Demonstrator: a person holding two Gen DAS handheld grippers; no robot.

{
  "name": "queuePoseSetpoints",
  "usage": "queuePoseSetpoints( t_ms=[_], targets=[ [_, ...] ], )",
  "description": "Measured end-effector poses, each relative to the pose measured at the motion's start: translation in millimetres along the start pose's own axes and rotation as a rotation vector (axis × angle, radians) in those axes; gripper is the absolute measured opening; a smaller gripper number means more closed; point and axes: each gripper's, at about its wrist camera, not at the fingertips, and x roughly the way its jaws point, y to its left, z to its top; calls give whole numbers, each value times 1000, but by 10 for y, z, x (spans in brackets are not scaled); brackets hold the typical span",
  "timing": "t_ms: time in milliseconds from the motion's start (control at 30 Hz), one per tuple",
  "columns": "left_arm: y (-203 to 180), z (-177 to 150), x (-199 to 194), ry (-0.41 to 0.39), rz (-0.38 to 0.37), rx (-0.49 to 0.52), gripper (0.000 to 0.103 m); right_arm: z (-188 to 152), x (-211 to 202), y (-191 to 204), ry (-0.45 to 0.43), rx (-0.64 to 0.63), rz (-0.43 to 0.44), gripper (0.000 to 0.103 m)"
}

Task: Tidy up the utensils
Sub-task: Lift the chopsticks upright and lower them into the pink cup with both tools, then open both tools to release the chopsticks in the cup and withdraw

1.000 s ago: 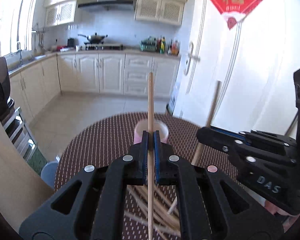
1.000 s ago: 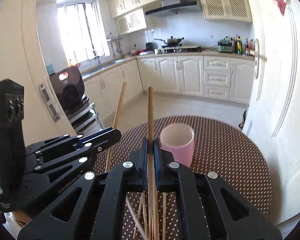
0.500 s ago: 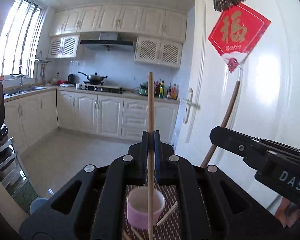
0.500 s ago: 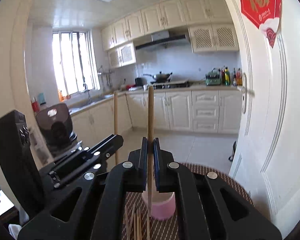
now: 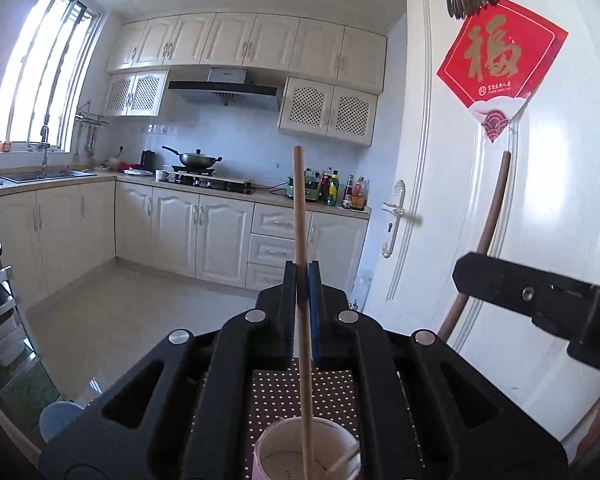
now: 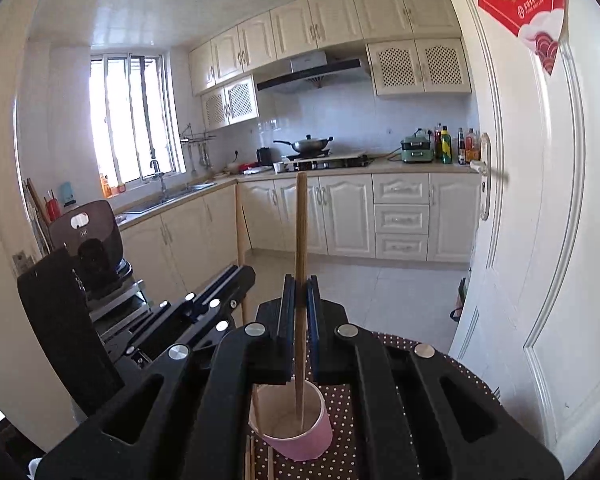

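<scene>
- Both of our grippers have been lifting and tilting up since the earlier frames: the dotted tablecloth (image 5: 300, 396) was filling the lower view then, and now the kitchen cabinets and ceiling are taking up most of it, with the pink cup (image 6: 300, 436) sitting low at the bottom edge.
- We are clamping the left gripper (image 5: 301, 280) tight on a pale wooden chopstick (image 5: 300, 216), which is standing nearly upright with its lower end reaching down inside the cup (image 5: 272, 452).
- We are pinching the right gripper (image 6: 300, 292) on a darker wooden chopstick (image 6: 301, 232), also upright, its lower end dipping into the same cup.
- In the left wrist view, the right gripper (image 5: 536, 300) is showing at the right edge with its darker chopstick (image 5: 496, 208) rising against the white door (image 5: 560, 240).
- In the right wrist view, the left gripper (image 6: 204, 312) is sitting just to the left, its pale chopstick (image 6: 239, 232) pointing up.
- One thin stick (image 5: 342, 465) is already leaning inside the cup.
- More chopsticks (image 6: 250, 460) are lying flat on the tablecloth (image 6: 380, 400) just beside the cup.
</scene>
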Motion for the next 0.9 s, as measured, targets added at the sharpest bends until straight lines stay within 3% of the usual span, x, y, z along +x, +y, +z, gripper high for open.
queuePoseSetpoints(
  t_ms=[367, 733, 767, 800, 833, 900],
  targets=[
    [-91, 85, 68, -51, 17, 48, 7, -5, 34, -45, 23, 12, -1, 5],
    [-25, -178, 132, 150, -16, 52, 8, -200, 167, -43, 98, 18, -9, 5],
    [-24, -179, 122, 158, -16, 55, 11, -213, 169, -42, 101, 24, -10, 5],
    [-29, -174, 100, 162, -11, 60, 22, -225, 167, -44, 103, 32, -14, 5],
    [-33, -163, 59, 163, -1, 70, 46, -224, 170, -49, 105, 37, -16, 5],
    [-25, -133, -44, 133, 27, 72, 60, -216, 141, -73, 98, 60, -23, 7]
  ],
)
